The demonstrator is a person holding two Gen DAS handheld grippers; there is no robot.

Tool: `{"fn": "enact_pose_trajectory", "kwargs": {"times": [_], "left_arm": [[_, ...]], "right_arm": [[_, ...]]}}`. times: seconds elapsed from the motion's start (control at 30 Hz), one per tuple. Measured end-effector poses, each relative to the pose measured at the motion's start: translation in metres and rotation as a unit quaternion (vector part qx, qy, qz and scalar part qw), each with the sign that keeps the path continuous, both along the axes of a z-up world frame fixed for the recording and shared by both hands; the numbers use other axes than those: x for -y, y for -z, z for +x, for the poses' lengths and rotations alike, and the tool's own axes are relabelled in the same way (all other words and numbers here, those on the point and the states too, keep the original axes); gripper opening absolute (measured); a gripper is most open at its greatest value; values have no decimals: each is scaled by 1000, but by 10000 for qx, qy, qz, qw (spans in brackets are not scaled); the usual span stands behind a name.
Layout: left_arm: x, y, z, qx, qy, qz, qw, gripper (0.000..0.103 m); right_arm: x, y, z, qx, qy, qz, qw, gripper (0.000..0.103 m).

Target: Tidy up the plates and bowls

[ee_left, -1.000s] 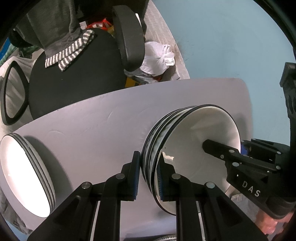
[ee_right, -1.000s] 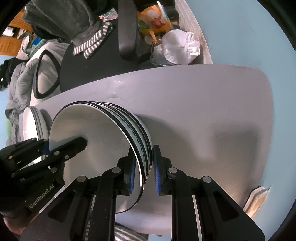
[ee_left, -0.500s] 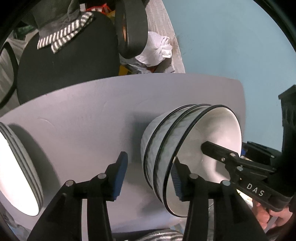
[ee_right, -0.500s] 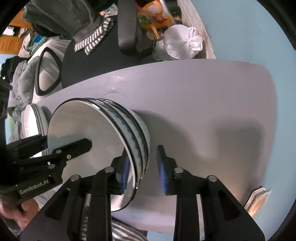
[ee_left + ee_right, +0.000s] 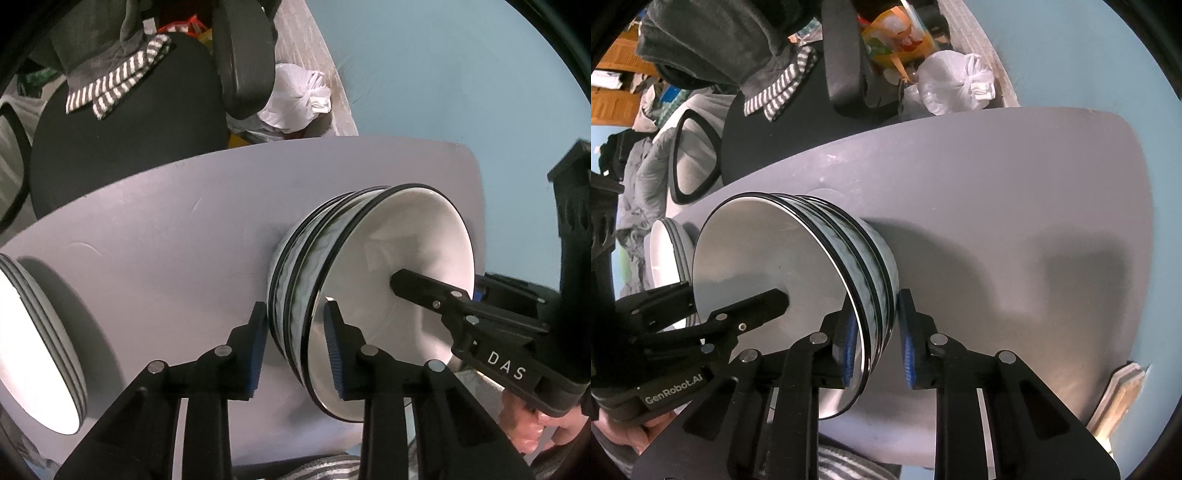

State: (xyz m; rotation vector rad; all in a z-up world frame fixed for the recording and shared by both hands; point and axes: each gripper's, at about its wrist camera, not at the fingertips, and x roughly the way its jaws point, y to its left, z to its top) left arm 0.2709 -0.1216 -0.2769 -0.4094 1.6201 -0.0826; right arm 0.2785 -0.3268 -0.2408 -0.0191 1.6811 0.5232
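Note:
A stack of white bowls with black rims and grey patterned sides [image 5: 388,288] stands on the grey table [image 5: 177,236]; it also shows in the right wrist view [image 5: 798,273]. My left gripper [image 5: 295,347] is open, its jaws straddling the near rim of the stack with gaps on both sides. My right gripper [image 5: 875,339] is open and straddles the opposite rim the same way. A stack of white plates [image 5: 33,350] lies at the table's left edge, also in the right wrist view [image 5: 665,251].
A black office chair [image 5: 129,122] with a striped cloth [image 5: 114,88] stands behind the table. A white plastic bag [image 5: 956,85] lies on the floor by the blue wall [image 5: 443,74]. A wooden item [image 5: 1123,395] sits near the table's right edge.
Both grippers went from shut on the bowl stack's rim to open. The bowl stack now rests on the table between the open jaws.

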Motion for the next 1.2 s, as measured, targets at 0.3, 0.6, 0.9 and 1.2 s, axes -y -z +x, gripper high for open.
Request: {"fn": "enact_pose_trajectory", "kwargs": {"times": [0.3,0.6,0.9,1.2], "left_arm": [[1,-4,-1,15,40,180,9998,21],[-2,-4,-9,-55,-53,189,9998,21],[-16,-17,-22,21,-68,223,9997,21],[-41,-37,-48,124,-270,304,9991,21]], "right_arm": [[0,-1,-3,77,54,-86,9999,17],[-3,-3,-6,59,52,-180,9998,17],[-11,-12,-14,-10,123,-101,9999,17],[-42,-28,-33,76,-125,-89,9999,17]]}}
